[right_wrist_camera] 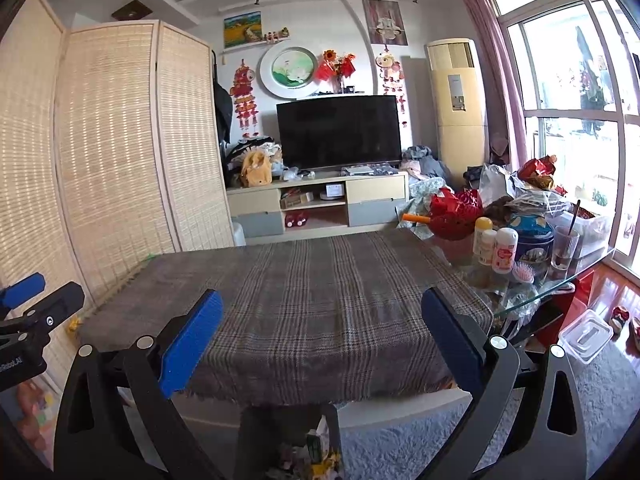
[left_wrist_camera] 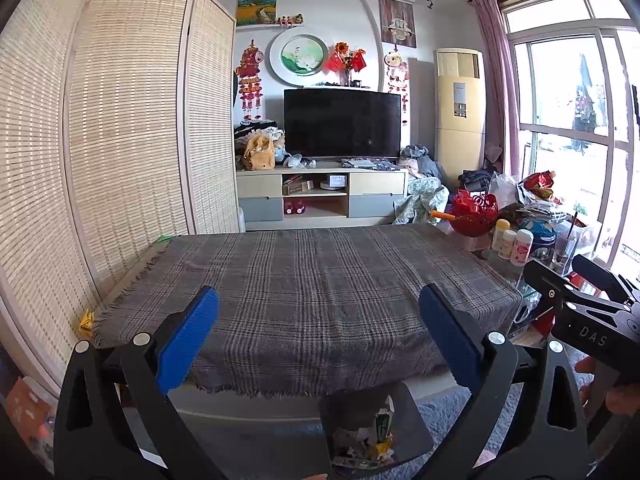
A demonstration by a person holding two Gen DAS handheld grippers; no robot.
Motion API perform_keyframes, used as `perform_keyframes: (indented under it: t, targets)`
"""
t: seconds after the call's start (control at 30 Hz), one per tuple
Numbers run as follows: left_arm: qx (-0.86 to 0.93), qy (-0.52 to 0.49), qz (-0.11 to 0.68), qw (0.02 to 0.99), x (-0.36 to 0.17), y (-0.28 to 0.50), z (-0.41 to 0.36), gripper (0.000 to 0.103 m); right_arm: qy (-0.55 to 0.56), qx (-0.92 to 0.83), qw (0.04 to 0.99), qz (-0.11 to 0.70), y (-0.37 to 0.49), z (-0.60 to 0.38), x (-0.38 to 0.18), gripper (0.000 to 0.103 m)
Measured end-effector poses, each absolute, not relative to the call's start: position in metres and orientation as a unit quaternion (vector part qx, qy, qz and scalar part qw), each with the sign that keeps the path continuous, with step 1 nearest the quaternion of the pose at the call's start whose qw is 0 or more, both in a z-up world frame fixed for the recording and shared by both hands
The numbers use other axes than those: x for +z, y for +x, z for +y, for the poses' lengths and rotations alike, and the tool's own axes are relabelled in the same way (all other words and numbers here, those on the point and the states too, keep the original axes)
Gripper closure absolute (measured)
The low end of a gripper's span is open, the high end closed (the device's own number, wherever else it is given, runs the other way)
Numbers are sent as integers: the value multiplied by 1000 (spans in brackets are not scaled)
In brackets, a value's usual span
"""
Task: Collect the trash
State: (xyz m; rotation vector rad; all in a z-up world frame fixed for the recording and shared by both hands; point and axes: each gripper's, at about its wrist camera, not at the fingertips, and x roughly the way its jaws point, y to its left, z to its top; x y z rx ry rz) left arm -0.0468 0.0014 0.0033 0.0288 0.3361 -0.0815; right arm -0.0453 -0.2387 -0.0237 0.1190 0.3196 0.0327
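Note:
Both grippers hover side by side over the near edge of a table under a grey plaid cloth (left_wrist_camera: 320,272) (right_wrist_camera: 312,280). My left gripper (left_wrist_camera: 320,328) is open, blue pads wide apart, holding nothing. My right gripper (right_wrist_camera: 322,328) is open and empty too; its black fingers (left_wrist_camera: 538,274) show at the right of the left wrist view. A dark bin (left_wrist_camera: 412,408) (right_wrist_camera: 256,432) below the table edge holds a carton and wrappers. A yellow crumpled paper (left_wrist_camera: 86,320) (right_wrist_camera: 74,325) lies at the cloth's near left corner. A green scrap (left_wrist_camera: 164,238) (right_wrist_camera: 150,256) sits at the far left corner.
A bamboo folding screen (left_wrist_camera: 120,140) stands close on the left. Bottles (right_wrist_camera: 504,250), a red basket (right_wrist_camera: 452,212), a glass and bags crowd the glass table end on the right. A clear plastic box (right_wrist_camera: 586,334) lies on the grey rug. TV and cabinet stand beyond.

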Motion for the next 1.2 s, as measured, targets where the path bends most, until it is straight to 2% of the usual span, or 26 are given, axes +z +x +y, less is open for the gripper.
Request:
perform_keyframes:
  t: [1.2]
  targets:
    - [-42, -3, 183, 982, 3, -40, 2, 8, 60, 11, 983, 173, -38, -240, -33, 3]
